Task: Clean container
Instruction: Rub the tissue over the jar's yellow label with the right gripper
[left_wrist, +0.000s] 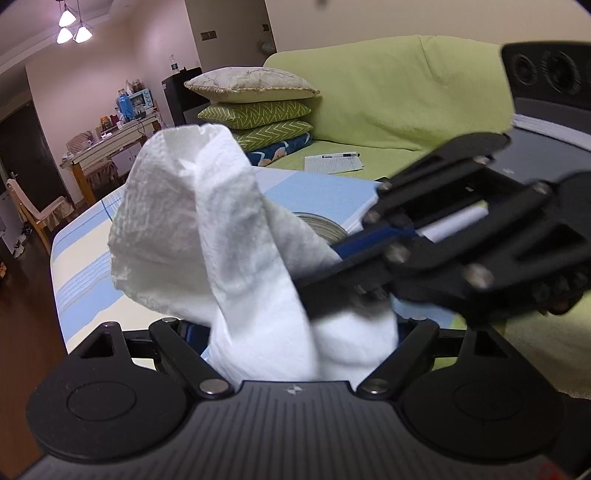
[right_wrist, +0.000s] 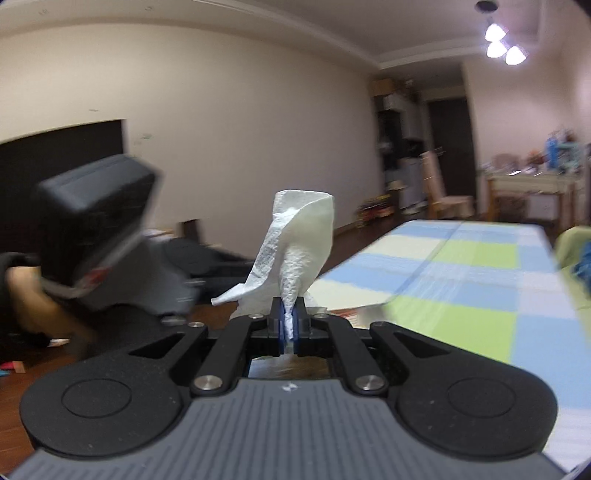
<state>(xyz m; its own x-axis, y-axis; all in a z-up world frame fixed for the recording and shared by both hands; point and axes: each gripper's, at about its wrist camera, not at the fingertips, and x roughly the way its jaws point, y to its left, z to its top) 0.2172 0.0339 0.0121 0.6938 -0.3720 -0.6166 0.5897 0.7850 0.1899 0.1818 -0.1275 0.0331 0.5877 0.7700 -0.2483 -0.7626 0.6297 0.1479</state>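
Broadly, a green sofa (left_wrist: 388, 99) is seen behind, and before it a worktop (right_wrist: 480, 280) under a cloth chequered in blue, green and cream.

Left gripper (left_wrist: 295, 332): the linkage arms are splayed outward, so the fingers are judged spread. The tips themselves are hidden behind the paper. Nothing is seen to be gripped by them.

Right gripper (right_wrist: 289, 317): it is brought in across the front of the left one. The blue-padded fingers (right_wrist: 282, 325) are pressed together on the lower end of a white paper towel (right_wrist: 295, 240). The sheet stands up loosely above the pinch, crumpled and half rolled. From the left wrist it fills the space between the spread left fingers.

Container (left_wrist: 323, 223): only a round metal rim is made out, on the worktop beyond the towel and partly hidden by it. It is taken to be the task's object. Its inside is not shown, so its state cannot be told.

Step in hand, as judged: the wiping material is being readied in the air, above the near edge of the worktop. The towel is held by the right side alone. No wiping is yet under way, and the task is placed early.

Next move, as judged: the towel is to be carried forward and down into the container. A firm pinch is needed so the loose sheet is not dropped. The free left fingers could be used to steady the rim against sliding.
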